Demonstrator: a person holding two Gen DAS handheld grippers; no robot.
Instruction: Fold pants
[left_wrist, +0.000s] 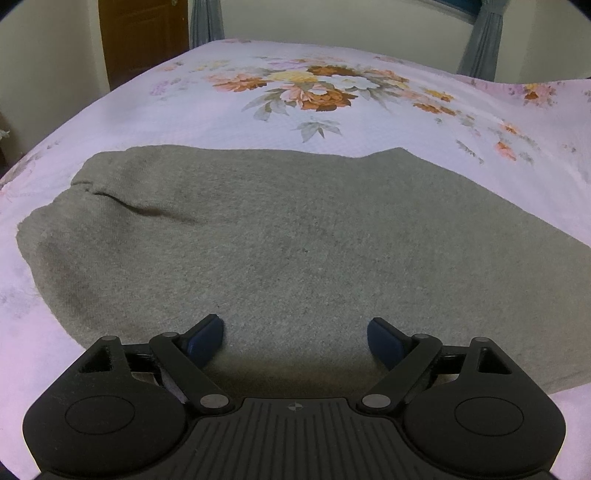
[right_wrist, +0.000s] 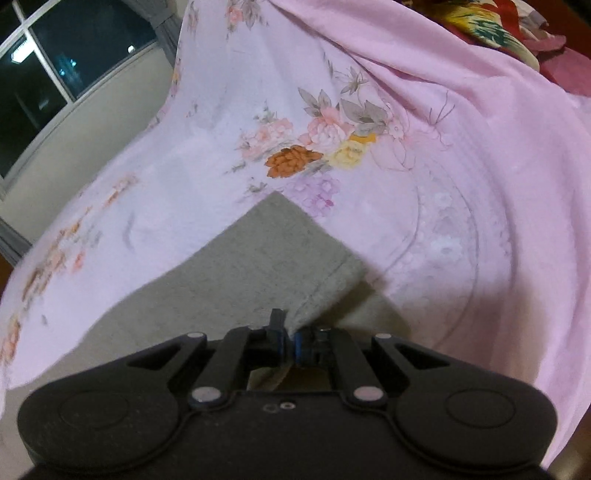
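Note:
Grey pants (left_wrist: 295, 236) lie spread flat on a pink floral bedsheet (left_wrist: 221, 110). My left gripper (left_wrist: 295, 341) hovers over their near part, open, blue pads wide apart with only cloth beneath them. In the right wrist view the hem end of the pants (right_wrist: 266, 258) rises off the bedsheet (right_wrist: 461, 184) and casts a shadow beneath. My right gripper (right_wrist: 290, 341) is shut on that hem edge, the grey cloth pinched between its blue pads.
A brown door (left_wrist: 144, 33) and grey curtains (left_wrist: 484, 40) stand past the bed's far edge. A dark window (right_wrist: 44, 74) is at upper left in the right wrist view, and a colourful bundle of cloth (right_wrist: 498, 33) lies at the top right.

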